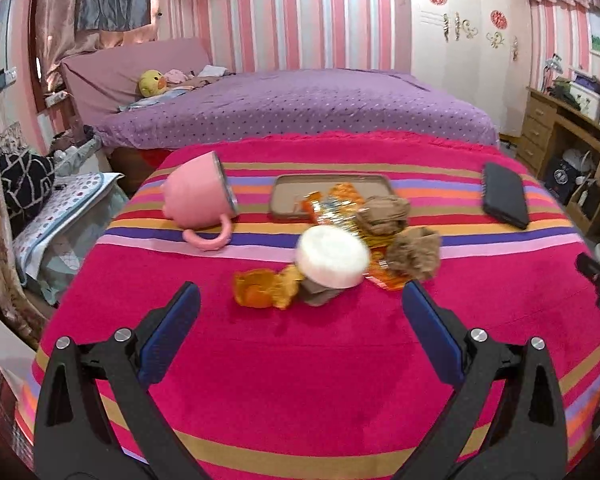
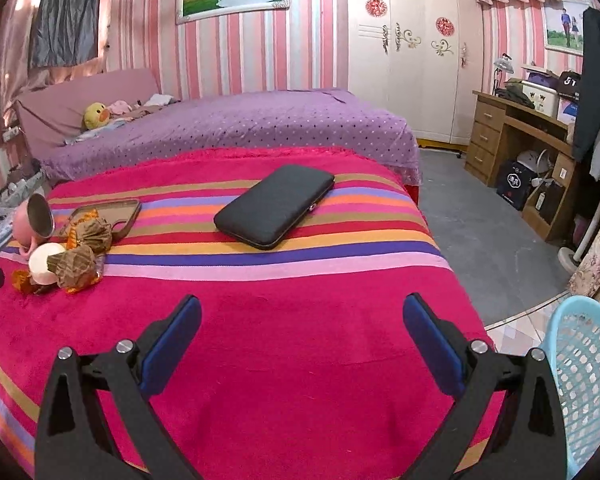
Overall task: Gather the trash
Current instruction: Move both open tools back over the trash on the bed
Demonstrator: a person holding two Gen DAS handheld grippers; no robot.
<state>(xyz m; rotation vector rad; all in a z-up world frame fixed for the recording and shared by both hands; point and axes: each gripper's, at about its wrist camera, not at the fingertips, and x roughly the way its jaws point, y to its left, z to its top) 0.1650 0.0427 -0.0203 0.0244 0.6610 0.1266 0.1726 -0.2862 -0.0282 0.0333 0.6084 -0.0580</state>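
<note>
Nearest the lens in each wrist view are blue-padded fingers spread wide with nothing between them: the left hand-held gripper (image 1: 300,300) hangs over the striped blanket (image 1: 300,380) facing the trash, and the right hand-held gripper (image 2: 302,312) hangs over a bare stretch of the same blanket, with the blue mesh basket (image 2: 588,380) beside it off the blanket's edge, probably where the trash belongs. The trash sits in a loose heap just ahead of the left fingers: a crumpled orange wrapper (image 1: 266,288) nearest, a white round container (image 1: 332,256) tipped against it, a shiny orange foil packet (image 1: 332,208) behind, and two crumpled brown paper wads (image 1: 414,254) to the right, the pieces touching or overlapping. All of it looks very light and soft. The wrappers and wads should crush easily and are best pinched across their bulk, though foil may slip from the pads. The white container looks stiffer and rounder, so gripping across its side wall seems safer than its flat face. A tipped pink mug (image 1: 200,200), a shallow brown tray (image 1: 288,200) and a black case (image 1: 504,196) lie nearby and do not look like trash.
</note>
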